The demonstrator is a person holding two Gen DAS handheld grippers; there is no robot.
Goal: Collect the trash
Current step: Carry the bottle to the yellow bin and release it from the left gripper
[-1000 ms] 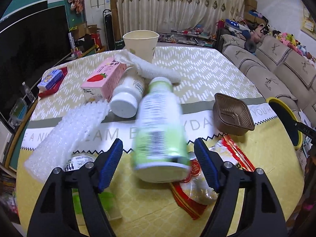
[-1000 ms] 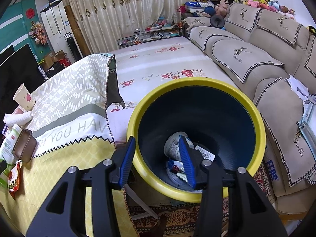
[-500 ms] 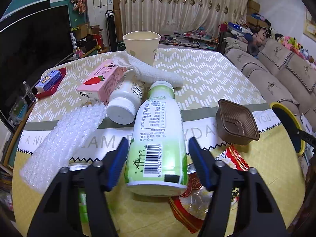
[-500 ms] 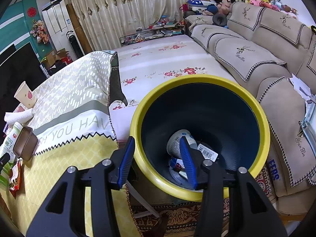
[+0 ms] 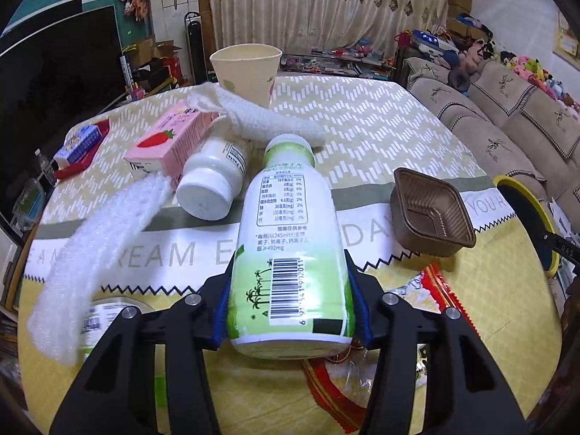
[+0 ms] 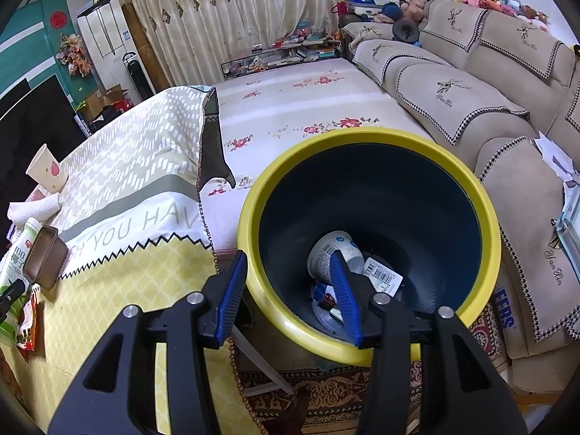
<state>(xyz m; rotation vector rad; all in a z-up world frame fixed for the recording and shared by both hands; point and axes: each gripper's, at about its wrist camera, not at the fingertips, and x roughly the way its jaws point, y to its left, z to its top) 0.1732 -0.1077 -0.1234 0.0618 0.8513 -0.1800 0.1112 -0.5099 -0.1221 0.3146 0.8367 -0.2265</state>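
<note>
Bottle (image 5: 290,253) lying, cap pointing away (lengthwise) | left claw (image 5: 290,311) closing, gripping base

Glossy plastic bottle (image 5: 290,239); woven cloth tablecloth (image 5: 380,127); matt paper cup (image 5: 246,69).

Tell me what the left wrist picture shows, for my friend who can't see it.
The left hand-held gripper has just closed on a green-and-white bottle lying on the table. Behind it sit a paper cup, a pink carton and a brown tray.

left gripper (image 5: 290,308) just closed — pads gripping green bottle (image 5: 290,246)
</note>
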